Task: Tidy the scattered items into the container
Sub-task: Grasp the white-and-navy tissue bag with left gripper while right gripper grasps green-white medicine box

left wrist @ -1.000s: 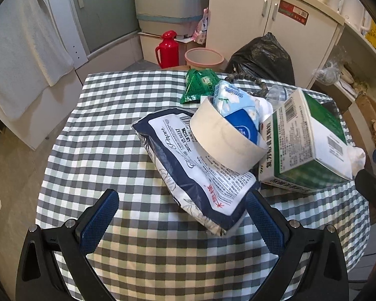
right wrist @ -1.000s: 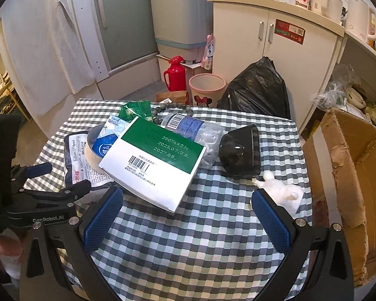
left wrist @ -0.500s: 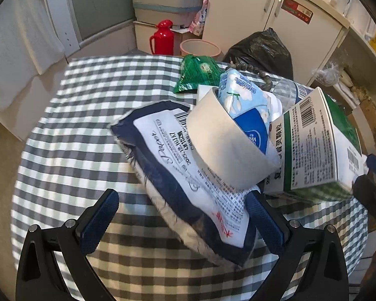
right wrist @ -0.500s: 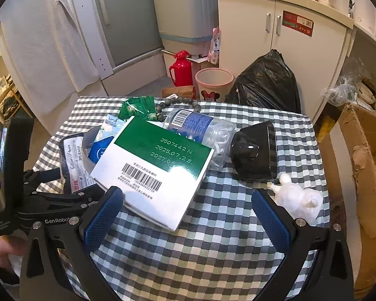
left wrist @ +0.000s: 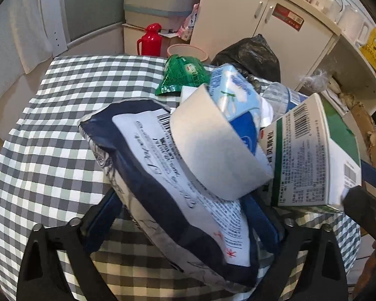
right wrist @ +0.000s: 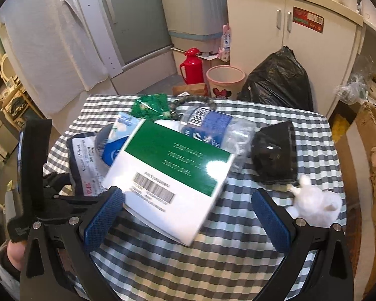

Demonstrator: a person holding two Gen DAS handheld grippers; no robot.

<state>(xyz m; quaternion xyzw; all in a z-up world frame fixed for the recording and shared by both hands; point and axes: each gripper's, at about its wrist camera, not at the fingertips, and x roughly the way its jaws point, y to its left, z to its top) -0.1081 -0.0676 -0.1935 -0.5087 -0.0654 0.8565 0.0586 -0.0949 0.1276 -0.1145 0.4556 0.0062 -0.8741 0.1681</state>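
My left tool stands wide open astride the near end of the navy tissue pack, one finger on each side, gripping nothing yet. The pack lies on the checked counter at the left of the clutter, its far end under a tape roll that leans on it; a pale blue packet sits inside the roll. I judge the pack soft, light and compressible with a slick film wrapper, so I would squeeze across its narrow near end; lifting may tip the roll off. My right tool is also fully open and empty, its left finger just beside the near edge of the green-and-white carton, which I take to be stiff and light. A black case and white figurine lie further right. A cardboard box, perhaps the container, stands beyond the counter's right edge.
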